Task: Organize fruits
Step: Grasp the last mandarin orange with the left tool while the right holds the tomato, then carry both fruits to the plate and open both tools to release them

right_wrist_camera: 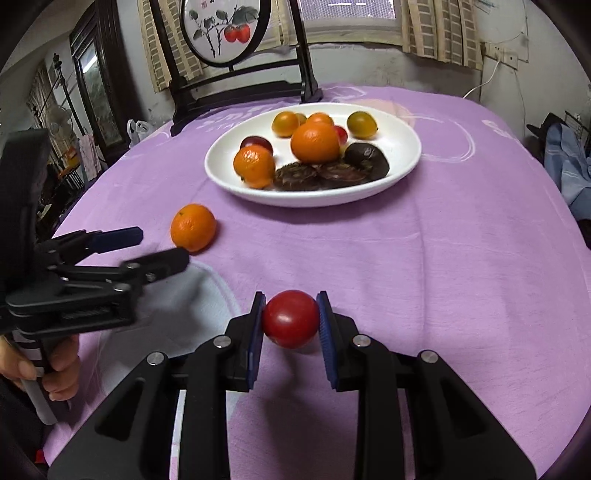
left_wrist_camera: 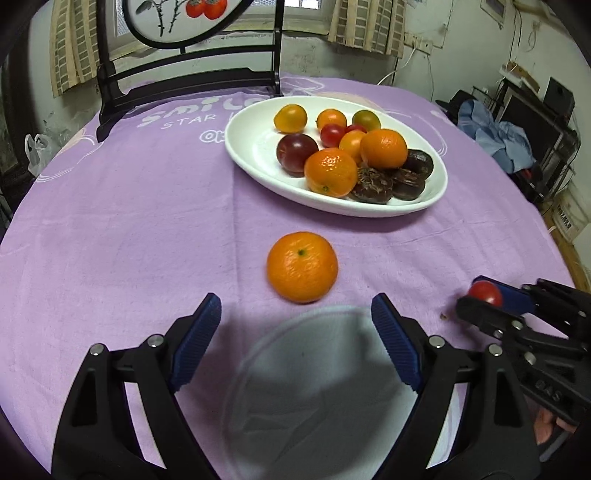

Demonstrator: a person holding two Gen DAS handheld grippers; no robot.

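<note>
A loose orange mandarin (left_wrist_camera: 302, 266) (right_wrist_camera: 192, 227) lies on the purple tablecloth, just ahead of my left gripper (left_wrist_camera: 295, 317) (right_wrist_camera: 162, 247), which stands open with nothing between its fingers. My right gripper (right_wrist_camera: 290, 317) (left_wrist_camera: 484, 295) is shut on a small red tomato (right_wrist_camera: 290, 318) (left_wrist_camera: 485, 292), its blue pads pressed to both sides of it, just above the cloth. Farther back, a white oval plate (left_wrist_camera: 251, 147) (right_wrist_camera: 402, 147) holds mandarins, small orange and red tomatoes, a dark red plum and dark brown round fruits.
A dark wooden stand with a round persimmon painting (right_wrist_camera: 221, 29) rises at the table's far edge behind the plate. A pale print on the cloth (left_wrist_camera: 314, 387) lies under the left gripper. A hand (right_wrist_camera: 55, 373) holds the left gripper's handle. Clutter stands beyond the right edge.
</note>
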